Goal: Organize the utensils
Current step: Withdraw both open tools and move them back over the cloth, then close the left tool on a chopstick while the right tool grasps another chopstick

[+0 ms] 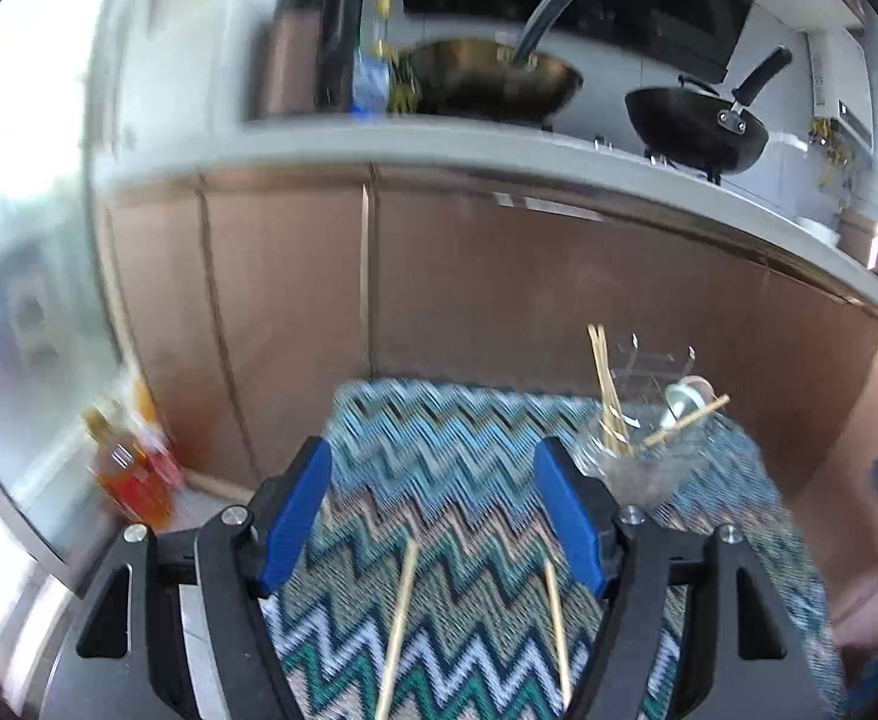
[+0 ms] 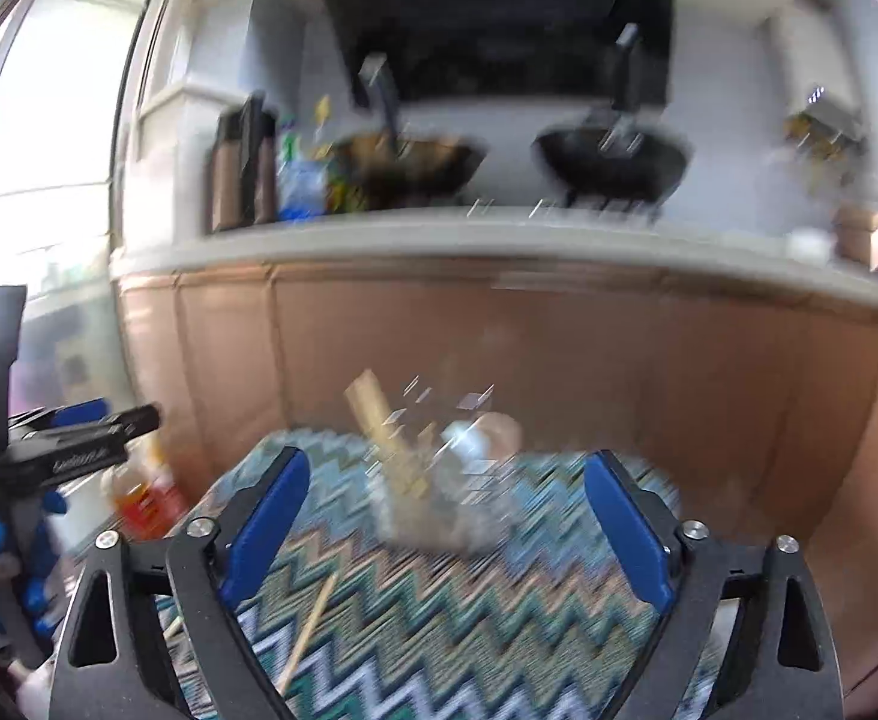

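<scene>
My left gripper [image 1: 432,504] has its jaws apart with nothing clamped, hanging over the zigzag cloth [image 1: 439,456] on the bench. Two loose chopsticks [image 1: 399,618] lie on the cloth directly below and between its fingers, long axes running roughly along my pointing line, near ends cut off by the bottom of the left wrist view, so I can't tell their full length. The clear holder [image 1: 631,456] sits ahead and to the right of this gripper at the cloth's far edge, already carrying a few chopsticks leaning upright and a pale spoon [image 1: 682,399]. My right gripper [image 2: 445,510] is also wide, empty, aimed straight at the holder [image 2: 432,504], which is badly motion-smeared there. One loose chopstick [image 2: 309,630] shows by its left finger; the second is not visible in that view. I judge the left gripper is nearer the loose pair, so the pick is its job. Whether the sticks touch each other: apart here.
</scene>
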Available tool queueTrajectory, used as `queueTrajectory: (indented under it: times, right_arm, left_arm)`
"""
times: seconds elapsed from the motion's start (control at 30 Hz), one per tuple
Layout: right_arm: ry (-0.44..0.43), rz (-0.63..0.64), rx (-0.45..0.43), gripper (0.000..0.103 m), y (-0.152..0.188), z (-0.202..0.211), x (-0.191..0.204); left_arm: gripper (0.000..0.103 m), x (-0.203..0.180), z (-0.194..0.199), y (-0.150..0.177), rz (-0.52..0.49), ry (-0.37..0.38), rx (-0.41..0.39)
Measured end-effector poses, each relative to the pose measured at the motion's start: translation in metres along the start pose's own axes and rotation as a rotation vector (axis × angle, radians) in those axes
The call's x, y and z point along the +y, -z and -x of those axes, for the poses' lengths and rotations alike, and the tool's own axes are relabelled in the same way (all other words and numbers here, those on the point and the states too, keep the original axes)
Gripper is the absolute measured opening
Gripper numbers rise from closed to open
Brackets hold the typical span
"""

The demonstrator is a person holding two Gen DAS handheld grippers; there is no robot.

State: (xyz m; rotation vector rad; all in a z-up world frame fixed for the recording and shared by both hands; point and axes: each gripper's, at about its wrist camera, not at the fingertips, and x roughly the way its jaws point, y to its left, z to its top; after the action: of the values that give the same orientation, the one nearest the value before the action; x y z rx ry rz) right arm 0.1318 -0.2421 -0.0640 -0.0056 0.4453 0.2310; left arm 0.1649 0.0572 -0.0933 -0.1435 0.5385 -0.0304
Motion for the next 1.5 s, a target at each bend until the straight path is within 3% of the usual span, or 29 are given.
queueTrajectory:
  times: [0.13,0.27,0.4,0.63,0.77,1.03,1.2,1.33,1.5]
  right_arm:
    - [-0.188,-0.082,0.203,0.068,0.008,-0.051,0.008]
    - [-0.258,-0.075,0.377,0.052,0.022,-0.102,0.026]
    - [-0.295,-0.049,0.523,0.043,0.038,-0.145,0.043]
    - [-0.267,0.003,0.707,0.033,0.066,-0.205,0.057]
    - [-0.263,0.002,0.763,0.029,0.076,-0.224,0.054]
    - [-0.252,-0.002,0.836,0.028,0.089,-0.256,0.054]
    - [-0.236,0.019,0.866,0.021,0.096,-0.268,0.061]
    - [-0.217,0.042,0.870,0.013,0.098,-0.274,0.068]
    - [-0.212,0.048,0.872,0.011,0.101,-0.280,0.080]
  left_arm:
    - [0.068,0.027,-0.034,0.003,0.042,0.101,0.166]
    - [0.067,0.043,-0.076,0.017,0.079,0.169,0.364]
    - [0.065,0.042,-0.113,0.030,0.050,0.167,0.495]
    - [0.041,0.033,-0.166,0.041,0.025,0.177,0.652]
    - [0.028,0.033,-0.188,0.049,0.010,0.160,0.707]
    - [0.024,0.035,-0.211,0.062,-0.018,0.130,0.781]
    - [0.022,0.035,-0.213,0.065,-0.030,0.125,0.786]
    - [0.014,0.031,-0.219,0.064,-0.046,0.100,0.784]
    - [0.007,0.027,-0.224,0.064,-0.044,0.076,0.784]
